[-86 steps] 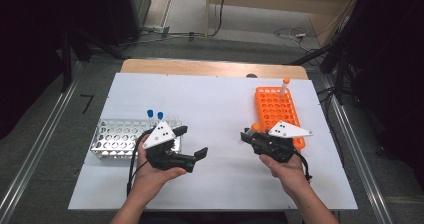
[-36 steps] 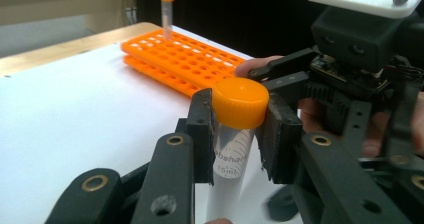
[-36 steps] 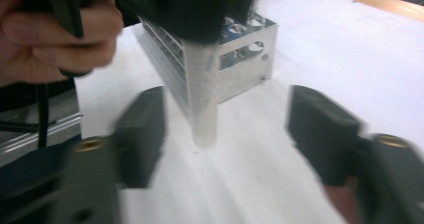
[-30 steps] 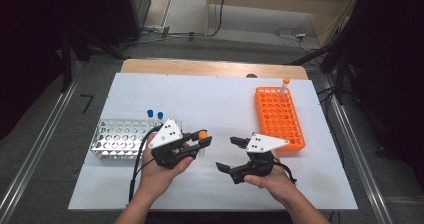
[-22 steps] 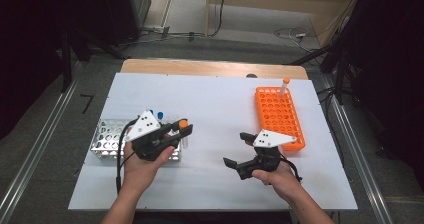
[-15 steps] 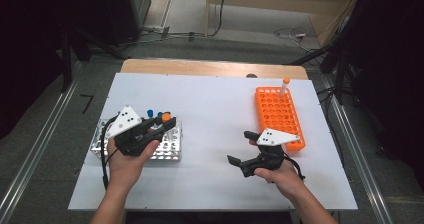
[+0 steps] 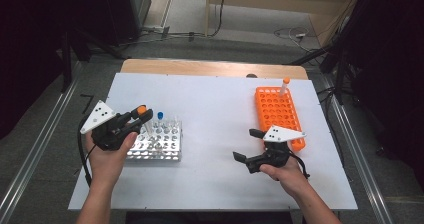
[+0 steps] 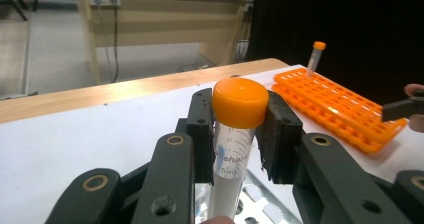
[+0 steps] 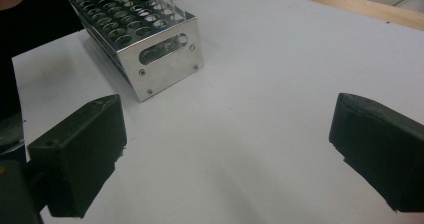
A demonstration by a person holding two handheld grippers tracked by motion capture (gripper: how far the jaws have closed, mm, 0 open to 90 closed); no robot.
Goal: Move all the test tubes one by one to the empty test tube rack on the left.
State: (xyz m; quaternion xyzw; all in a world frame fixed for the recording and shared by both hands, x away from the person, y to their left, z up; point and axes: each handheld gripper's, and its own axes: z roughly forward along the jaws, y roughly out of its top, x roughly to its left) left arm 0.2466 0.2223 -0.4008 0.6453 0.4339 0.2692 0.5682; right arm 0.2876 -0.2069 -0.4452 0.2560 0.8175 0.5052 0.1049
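My left gripper point(image 7: 134, 122) point(image 8: 239, 134) is shut on an orange-capped tube point(image 8: 235, 134) point(image 7: 142, 115), held upright over the left end of the metal rack point(image 7: 156, 145) point(image 9: 145, 39). A blue-capped tube point(image 7: 160, 118) stands in that rack beside it. My right gripper point(image 7: 248, 146) point(image 9: 225, 154) hovers open with nothing between its jaws, low over the white table point(image 7: 215, 119), just left of the orange rack point(image 7: 276, 111) point(image 8: 340, 104). One orange-capped tube point(image 7: 285, 85) point(image 8: 316, 56) stands at the orange rack's far end.
A wooden strip point(image 7: 210, 68) runs along the table's far edge. Metal rails point(image 7: 357, 154) flank the table on both sides. Cables point(image 7: 295, 34) lie on the floor beyond.
The left gripper took the orange-capped tube near the table's middle and carried it left to above the metal rack. The right gripper opened and drew back toward the orange rack.
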